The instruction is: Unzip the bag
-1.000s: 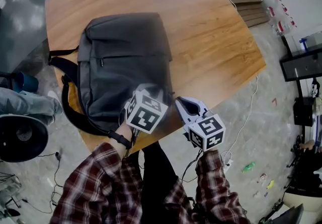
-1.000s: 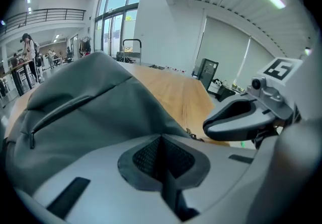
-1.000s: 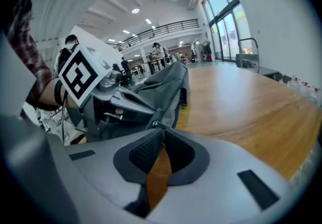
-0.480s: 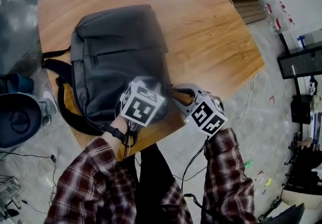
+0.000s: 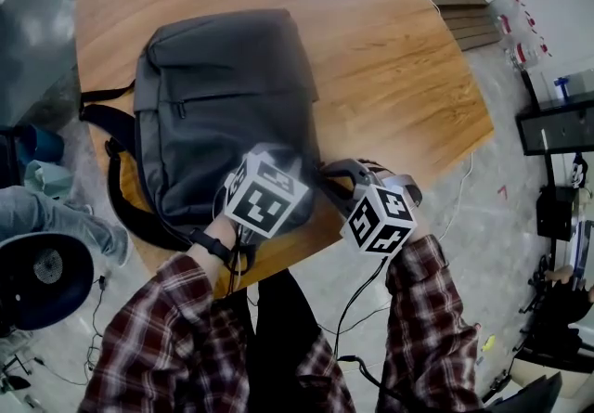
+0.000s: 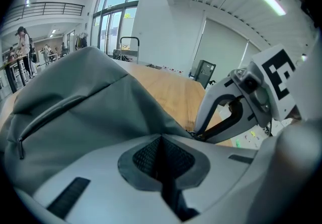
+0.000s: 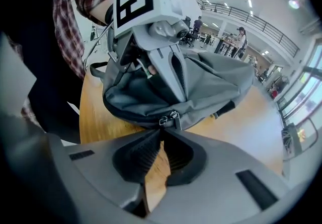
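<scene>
Leftmost, black straps (image 5: 113, 165) trail off the left edge of a wooden table (image 5: 399, 58). They belong to a dark grey bag (image 5: 223, 86), which lies flat on the left near part of the table with its near end close to the table's near edge. A small zipped pocket crosses the bag's far half.

At the near end of the bag, the left gripper (image 6: 161, 138) has its jaws pressed together on a fold of the bag's cloth. Its cube (image 5: 267, 196) bears black-and-white square patterns.

Just to the right, the right gripper (image 7: 162, 128) pinches its jaw tips on the zipper pull (image 7: 172, 116) at the bag's near right corner. Behind the tips the pads part a little and wood shows through. Its patterned cube (image 5: 380, 218) sits above a plaid sleeve (image 5: 422, 309).
</scene>
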